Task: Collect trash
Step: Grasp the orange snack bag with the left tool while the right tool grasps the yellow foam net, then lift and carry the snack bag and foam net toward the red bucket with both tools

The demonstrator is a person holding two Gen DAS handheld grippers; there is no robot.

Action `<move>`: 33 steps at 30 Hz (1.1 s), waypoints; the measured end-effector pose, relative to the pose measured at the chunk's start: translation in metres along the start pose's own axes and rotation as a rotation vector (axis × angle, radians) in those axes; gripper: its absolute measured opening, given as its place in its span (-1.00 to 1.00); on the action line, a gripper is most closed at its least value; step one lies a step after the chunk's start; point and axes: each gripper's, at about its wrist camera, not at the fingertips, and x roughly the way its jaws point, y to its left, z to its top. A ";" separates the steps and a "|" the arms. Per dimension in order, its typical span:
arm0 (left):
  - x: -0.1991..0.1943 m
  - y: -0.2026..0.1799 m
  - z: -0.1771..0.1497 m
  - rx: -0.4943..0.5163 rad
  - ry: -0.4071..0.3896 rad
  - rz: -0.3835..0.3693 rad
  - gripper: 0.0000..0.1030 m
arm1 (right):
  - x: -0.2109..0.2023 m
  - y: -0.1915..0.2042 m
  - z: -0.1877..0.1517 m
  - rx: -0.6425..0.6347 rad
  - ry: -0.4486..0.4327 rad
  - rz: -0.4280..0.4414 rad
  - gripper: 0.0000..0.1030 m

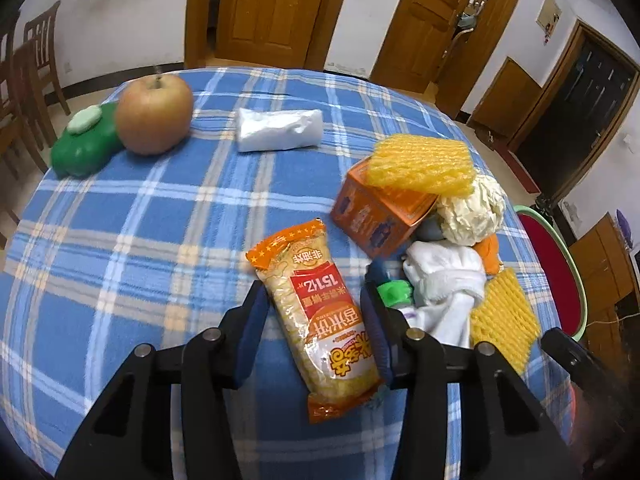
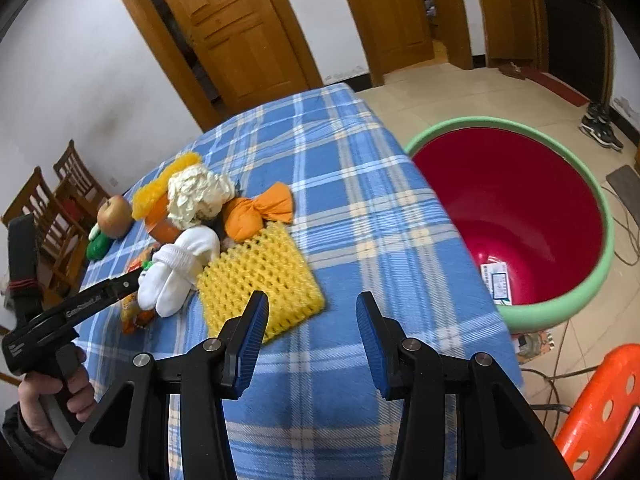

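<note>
The left claw [image 1: 314, 304] has its blue pads pressed on a snack packet [image 1: 320, 336] lying on the plaid-covered surface [image 1: 140, 240]; the right claw [image 2: 312, 312] hangs parted and empty beside a yellow foam net [image 2: 260, 280]. A red basin [image 2: 520, 208] stands on the tiled floor by the surface's edge, with wooden doors [image 2: 236, 36] behind.

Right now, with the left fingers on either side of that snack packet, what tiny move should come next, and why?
Probably lift the snack packet off the tablecloth. The left gripper has its fingers against the packet's sides, so it looks gripped. The red bin beside the table, with one item in it, seems the place for it.
</note>
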 end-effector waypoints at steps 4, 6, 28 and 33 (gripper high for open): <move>-0.015 0.012 -0.004 -0.007 -0.029 0.040 -0.08 | 0.007 0.003 0.001 -0.006 0.019 0.019 -0.09; -0.022 0.017 -0.005 -0.010 -0.046 0.057 -0.08 | 0.011 0.005 0.001 -0.007 0.027 0.030 -0.09; -0.093 0.048 -0.016 -0.065 -0.216 0.036 -0.28 | -0.009 0.026 -0.004 -0.069 -0.090 0.089 -0.92; -0.105 0.057 -0.017 -0.076 -0.253 0.041 -0.28 | -0.029 0.030 -0.005 -0.076 -0.142 0.097 -0.92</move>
